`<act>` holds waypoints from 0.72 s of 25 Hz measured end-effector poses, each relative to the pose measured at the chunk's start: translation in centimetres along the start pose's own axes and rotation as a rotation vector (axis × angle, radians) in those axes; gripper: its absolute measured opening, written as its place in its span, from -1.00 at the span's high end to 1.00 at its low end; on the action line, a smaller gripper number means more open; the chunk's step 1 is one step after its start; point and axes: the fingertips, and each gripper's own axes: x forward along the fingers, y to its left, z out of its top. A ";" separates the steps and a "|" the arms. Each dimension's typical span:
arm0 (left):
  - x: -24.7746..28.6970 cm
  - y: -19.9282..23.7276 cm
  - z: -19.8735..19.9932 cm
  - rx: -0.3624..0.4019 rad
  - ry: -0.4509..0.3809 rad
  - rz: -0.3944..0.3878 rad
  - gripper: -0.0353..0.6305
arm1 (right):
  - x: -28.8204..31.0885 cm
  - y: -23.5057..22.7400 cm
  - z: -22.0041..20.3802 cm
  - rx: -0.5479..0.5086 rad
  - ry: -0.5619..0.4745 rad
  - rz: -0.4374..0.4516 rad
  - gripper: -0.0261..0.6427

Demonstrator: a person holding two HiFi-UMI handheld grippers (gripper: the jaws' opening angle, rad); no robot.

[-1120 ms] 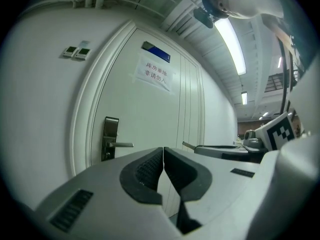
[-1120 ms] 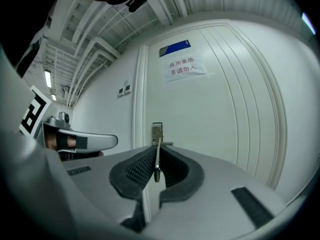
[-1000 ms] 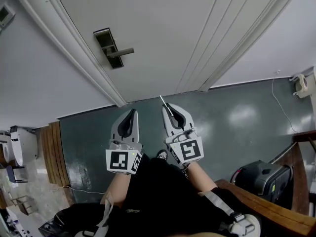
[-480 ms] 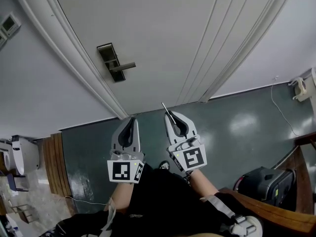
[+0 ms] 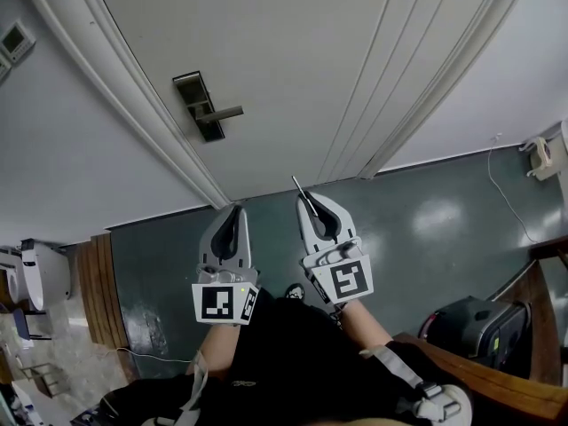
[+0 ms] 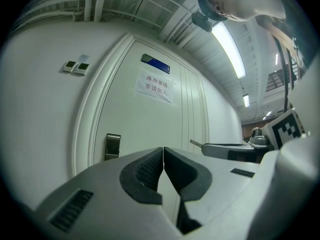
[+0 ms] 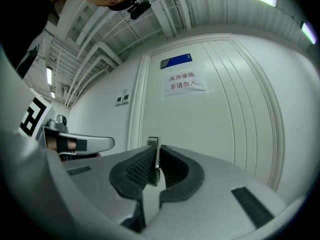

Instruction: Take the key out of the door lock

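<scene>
Corridor: white door (image 5: pixel 293 69), green floor (image 5: pixel 426 229). Key (image 5: pixel 298 187) already out of lock, blade clamped in right tool (image 5: pixel 308 200), well apart from lock plate (image 5: pixel 197 103). Left tool (image 5: pixel 232 213) closed, empty. Extraction looks done; next move likely calls for firm grip while carrying key clear.

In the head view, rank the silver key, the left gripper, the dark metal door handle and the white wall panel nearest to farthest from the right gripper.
1. Silver key, clamped in the right gripper.
2. Left gripper, just to its left.
3. Dark metal door handle, on the door.
4. White wall panel, far upper left.
</scene>
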 end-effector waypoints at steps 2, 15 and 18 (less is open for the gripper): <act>0.1 -0.1 -0.2 -0.002 0.002 -0.003 0.82 | 0.0 0.0 -0.1 -0.002 0.001 0.001 0.83; 0.1 -0.3 -0.4 0.003 0.004 -0.003 0.82 | -0.1 0.2 0.1 -0.020 0.009 0.000 0.83; 0.0 -0.3 -0.4 0.001 0.005 -0.003 0.82 | -0.1 0.5 0.3 -0.024 -0.007 0.013 0.83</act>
